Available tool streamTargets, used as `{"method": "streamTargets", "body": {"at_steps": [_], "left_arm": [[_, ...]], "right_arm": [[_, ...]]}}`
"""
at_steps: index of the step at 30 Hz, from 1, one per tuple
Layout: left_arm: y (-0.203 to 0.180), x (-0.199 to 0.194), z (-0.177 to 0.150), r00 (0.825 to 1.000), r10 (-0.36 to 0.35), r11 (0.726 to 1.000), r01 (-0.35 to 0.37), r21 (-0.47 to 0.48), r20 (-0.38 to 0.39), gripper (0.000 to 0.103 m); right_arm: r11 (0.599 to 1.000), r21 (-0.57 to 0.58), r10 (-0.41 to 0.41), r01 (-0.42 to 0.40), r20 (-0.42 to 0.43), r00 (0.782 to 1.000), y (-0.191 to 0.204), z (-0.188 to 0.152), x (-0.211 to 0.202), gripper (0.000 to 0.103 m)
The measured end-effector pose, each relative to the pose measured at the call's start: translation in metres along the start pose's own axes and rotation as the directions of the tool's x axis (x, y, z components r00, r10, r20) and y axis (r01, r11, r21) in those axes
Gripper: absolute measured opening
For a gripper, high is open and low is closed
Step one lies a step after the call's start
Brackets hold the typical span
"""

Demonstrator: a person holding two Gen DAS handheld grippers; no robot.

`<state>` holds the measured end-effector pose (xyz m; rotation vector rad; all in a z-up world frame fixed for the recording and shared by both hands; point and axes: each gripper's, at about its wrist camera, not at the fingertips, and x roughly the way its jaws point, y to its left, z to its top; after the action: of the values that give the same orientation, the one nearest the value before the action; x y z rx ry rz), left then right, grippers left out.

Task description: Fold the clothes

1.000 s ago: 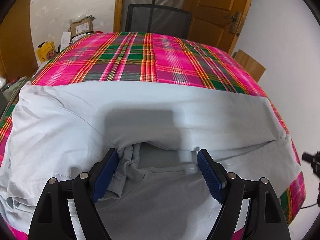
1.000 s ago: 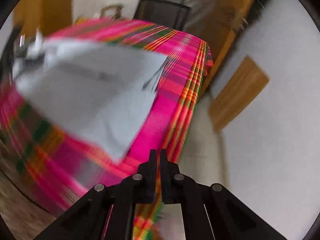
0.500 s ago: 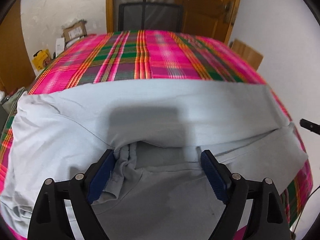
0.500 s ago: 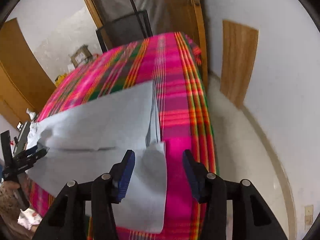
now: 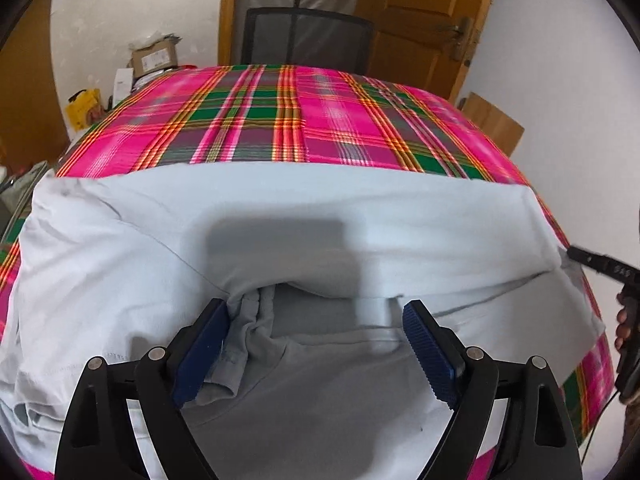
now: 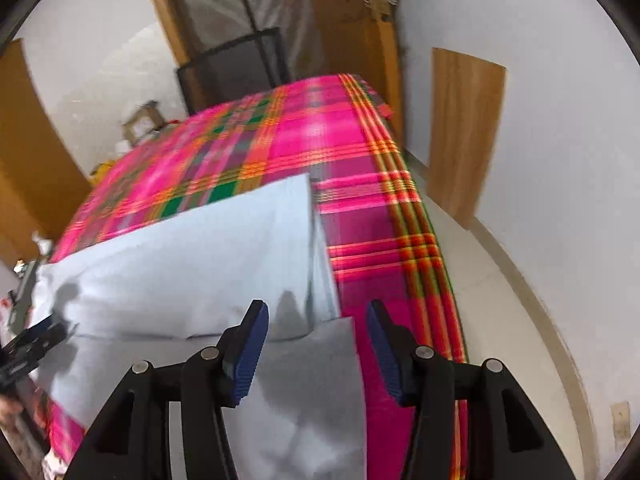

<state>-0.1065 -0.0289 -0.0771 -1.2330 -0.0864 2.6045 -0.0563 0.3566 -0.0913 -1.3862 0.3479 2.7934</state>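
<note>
Between the spread fingers of the left gripper (image 5: 316,344), the neck opening (image 5: 320,320) of a pale grey shirt (image 5: 280,216) is framed; nothing is pinched, although bunched collar fabric lies against the left pad (image 5: 204,348). The right gripper (image 6: 316,348) is also held with its fingers apart. Its jaws have just been opening, and only the edge of a folded flap (image 6: 312,380) lies beneath the gap, with no pad pressing on it.

The shirt is spread across the near part of a table covered with a pink plaid cloth (image 5: 288,120). One fold is laid across it, and a sleeve flap (image 5: 520,308) reaches toward the table's right edge. The tip of the right gripper (image 5: 596,264) and part of a hand (image 5: 624,320) are visible at that side in the left wrist view. A mesh chair (image 5: 304,40) and wooden doors (image 5: 420,20) stand beyond the table.

Several faults are judged possible from this position. If the collar bunch is caught by the left pad, wrinkles may be dragged into the next fold. If the right jaws are closed on one layer only, the flap may be peeled open. Because the flap lies near the table edge, a careless pull may slide it over the side. The plaid cloth may also be gathered if the pads are lowered too far.
</note>
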Motion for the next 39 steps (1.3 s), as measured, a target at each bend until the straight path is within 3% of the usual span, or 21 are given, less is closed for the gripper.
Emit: {"method": "streamTargets", "body": {"at_steps": [6, 8, 18, 21, 23, 29, 34, 39], "left_arm": [[0.008, 0.002, 0.003, 0.999, -0.032, 0.999, 0.032, -0.03, 0.011, 0.089], [0.009, 0.003, 0.004, 0.999, -0.031, 0.999, 0.032, -0.033, 0.012, 0.089], [0.004, 0.004, 0.003, 1.0, -0.006, 1.0, 0.006, -0.022, 0.007, 0.089], [0.003, 0.005, 0.003, 1.0, 0.001, 1.0, 0.0, -0.021, 0.006, 0.089], [0.003, 0.005, 0.004, 1.0, 0.002, 1.0, -0.002, -0.02, 0.006, 0.089], [0.005, 0.003, 0.003, 1.0, -0.014, 0.999, 0.014, -0.033, 0.012, 0.089], [0.006, 0.003, 0.003, 1.0, -0.014, 0.999, 0.014, -0.031, 0.011, 0.089], [-0.001, 0.005, 0.005, 1.0, 0.013, 1.0, -0.013, 0.018, -0.018, 0.089]], "right_arm": [[1.0, 0.012, -0.026, 0.026, 0.009, 1.0, 0.0, -0.001, 0.006, 0.048], [0.999, -0.002, -0.042, 0.042, 0.018, 0.999, 0.001, -0.003, 0.006, 0.039], [0.992, -0.093, -0.084, 0.089, 0.056, 0.995, 0.013, -0.013, 0.004, 0.036], [0.984, -0.131, -0.113, 0.122, 0.071, 0.991, 0.02, -0.016, 0.003, 0.031], [0.981, -0.162, -0.1, 0.11, 0.073, 0.992, 0.025, -0.017, 0.002, 0.017], [0.988, -0.144, -0.05, 0.059, 0.066, 0.997, 0.014, -0.015, -0.001, 0.006], [0.996, -0.088, -0.023, 0.029, 0.063, 0.998, -0.001, -0.014, -0.002, 0.006], [0.993, -0.118, -0.021, 0.028, 0.057, 0.998, 0.004, -0.013, -0.003, 0.011]]}}
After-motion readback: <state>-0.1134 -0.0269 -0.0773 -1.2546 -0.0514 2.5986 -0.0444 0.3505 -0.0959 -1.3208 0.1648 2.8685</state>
